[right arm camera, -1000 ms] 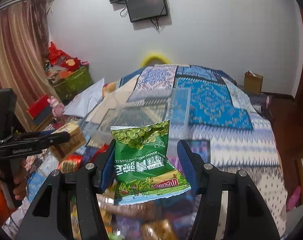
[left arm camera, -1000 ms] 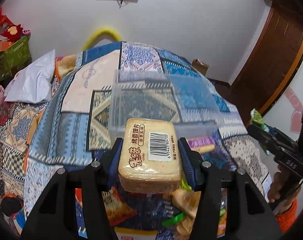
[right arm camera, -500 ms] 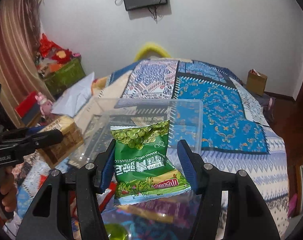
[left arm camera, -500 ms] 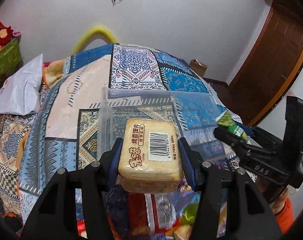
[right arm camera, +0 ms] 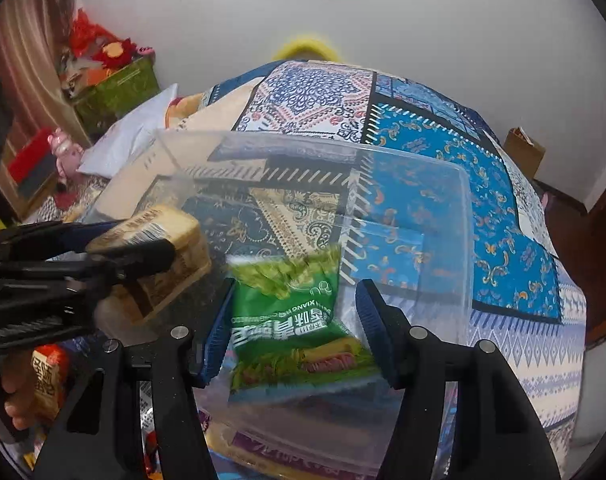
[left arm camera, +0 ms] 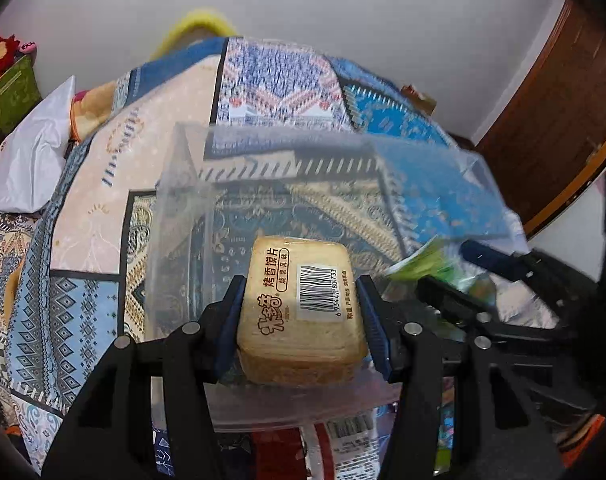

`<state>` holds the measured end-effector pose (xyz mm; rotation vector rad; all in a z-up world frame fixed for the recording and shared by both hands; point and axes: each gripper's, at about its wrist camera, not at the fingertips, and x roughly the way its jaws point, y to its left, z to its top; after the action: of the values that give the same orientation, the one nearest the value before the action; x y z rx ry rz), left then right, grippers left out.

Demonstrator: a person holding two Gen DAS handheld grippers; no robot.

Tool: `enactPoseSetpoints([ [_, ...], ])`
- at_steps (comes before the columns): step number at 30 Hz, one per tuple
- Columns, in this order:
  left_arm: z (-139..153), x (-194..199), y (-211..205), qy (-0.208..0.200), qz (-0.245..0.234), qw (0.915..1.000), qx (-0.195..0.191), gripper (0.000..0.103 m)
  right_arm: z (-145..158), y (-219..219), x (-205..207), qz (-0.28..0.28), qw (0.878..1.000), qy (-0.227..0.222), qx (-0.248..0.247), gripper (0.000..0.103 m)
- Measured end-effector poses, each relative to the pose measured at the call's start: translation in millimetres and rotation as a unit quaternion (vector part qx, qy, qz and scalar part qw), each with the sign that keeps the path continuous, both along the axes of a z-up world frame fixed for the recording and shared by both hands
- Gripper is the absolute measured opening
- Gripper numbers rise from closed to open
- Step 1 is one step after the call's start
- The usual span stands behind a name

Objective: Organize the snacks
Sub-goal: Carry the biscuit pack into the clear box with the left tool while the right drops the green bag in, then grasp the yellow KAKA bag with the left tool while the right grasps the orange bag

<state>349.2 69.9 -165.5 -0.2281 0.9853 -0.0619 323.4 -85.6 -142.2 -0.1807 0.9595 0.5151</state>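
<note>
Two snacks are held above a clear plastic bin [right arm camera: 443,216] that sits on a patchwork bedspread [right arm camera: 503,216]. The left hand-held gripper [left arm camera: 301,316] is clamped on a tan pack of toasted bread slices [left arm camera: 299,312], barcode label facing up, over the near left part of the bin. The right hand-held gripper [right arm camera: 295,328] has its blue pads against both sides of a green pea packet [right arm camera: 287,312] (its print reads upside down), held over the near middle of the bin. Other snack packs [right arm camera: 47,376] lie on the bed near the bin's near edge. A white pillow [left arm camera: 27,160] rests at the far left.
</note>
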Motion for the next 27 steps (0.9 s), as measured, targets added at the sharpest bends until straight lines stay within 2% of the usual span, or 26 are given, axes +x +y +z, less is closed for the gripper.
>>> enactPoseSetpoints([
  [1, -1, -1, -2, -0.001, 0.001, 0.9999, 0.012, 0.054, 1, 0, 1, 0.0, 1.0, 0.004, 0.003, 0.057],
  [6, 11, -10, -7, -0.015, -0.013, 0.9996, 0.019, 0.054, 7, -8, -3, -0.002, 1.0, 0.013, 0.014, 0.058],
  [12, 48, -38, -14, -0.043, -0.028, 0.9977, 0.044, 0.055, 30, -22, -22, -0.008, 0.999, 0.003, 0.033, 0.058],
  [16, 71, -65, -15, -0.059, -0.034, 0.9958, 0.061, 0.056, 56, -40, -49, -0.011, 0.999, -0.02, 0.046, 0.06],
  [20, 86, -99, -11, -0.063, -0.037, 0.9954, 0.062, 0.058, 78, -57, -82, -0.012, 0.997, -0.056, 0.048, 0.071],
  [27, 81, -164, -7, -0.044, -0.042, 0.9956, 0.071, 0.058, 90, -77, -144, 0.0, 0.996, -0.079, 0.029, 0.072],
])
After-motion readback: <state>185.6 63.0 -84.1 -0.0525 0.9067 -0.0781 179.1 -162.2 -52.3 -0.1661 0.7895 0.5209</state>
